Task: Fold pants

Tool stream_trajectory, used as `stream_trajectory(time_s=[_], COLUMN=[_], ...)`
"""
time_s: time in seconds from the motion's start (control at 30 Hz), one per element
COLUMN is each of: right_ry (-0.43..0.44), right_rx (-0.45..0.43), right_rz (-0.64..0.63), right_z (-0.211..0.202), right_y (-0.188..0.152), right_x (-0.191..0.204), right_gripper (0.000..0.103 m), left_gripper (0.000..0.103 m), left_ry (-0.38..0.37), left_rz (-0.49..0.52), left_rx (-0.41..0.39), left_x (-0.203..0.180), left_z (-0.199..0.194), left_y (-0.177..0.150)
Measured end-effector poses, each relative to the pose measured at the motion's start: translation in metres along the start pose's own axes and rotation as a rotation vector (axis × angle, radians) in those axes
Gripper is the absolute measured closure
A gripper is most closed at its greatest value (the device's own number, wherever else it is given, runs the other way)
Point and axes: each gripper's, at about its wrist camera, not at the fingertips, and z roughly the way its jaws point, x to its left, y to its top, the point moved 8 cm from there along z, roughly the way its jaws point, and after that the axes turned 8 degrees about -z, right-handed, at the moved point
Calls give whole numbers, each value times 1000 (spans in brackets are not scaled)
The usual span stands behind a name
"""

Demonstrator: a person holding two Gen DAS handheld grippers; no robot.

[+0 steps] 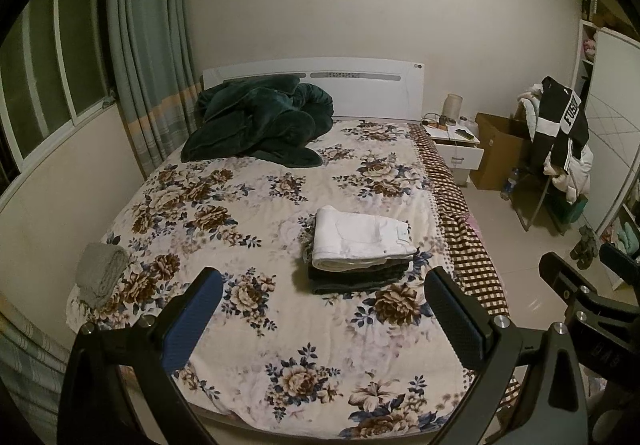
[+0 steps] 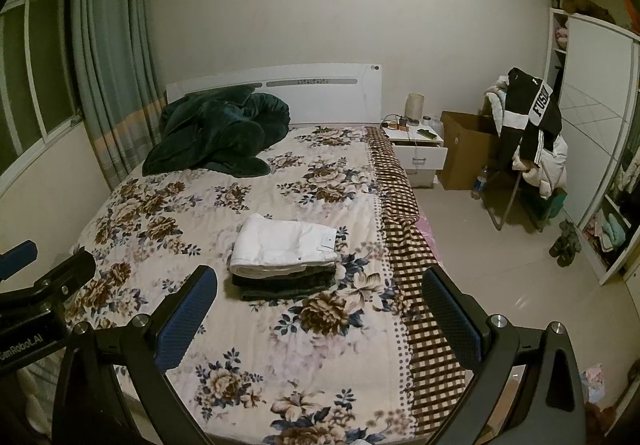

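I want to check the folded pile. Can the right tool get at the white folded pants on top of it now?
Probably yes. The right tool is open and holds nothing, and the white folded pants lie uncovered atop the dark folded pile straight ahead, with only bare flowered bedspread between.

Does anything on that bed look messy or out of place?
The folded pants sit in a tidy stack. The dark green blanket is heaped in a crumpled pile by the headboard, and a grey cloth lies bunched at the bed's left edge.
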Motion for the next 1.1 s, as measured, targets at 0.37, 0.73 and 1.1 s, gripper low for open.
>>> stream_trajectory(time_s=[0.37,0.73,1.1], right_ry=[21,22,25], right_rx=[-2,-7,-7], right_rz=[-10,-15,-17], right_z=[5,5,7], right_y=[0,0,-2], right_x=[2,2,5], right_gripper=[0,0,0], left_gripper=[0,0,0], left_ry=[18,23,21], left_rz=[-12,-13,-14], left_rx=[-2,-2,-4], left_x=[14,12,6], left_z=[-5,-5,-8], left_y=[-5,-7,-7])
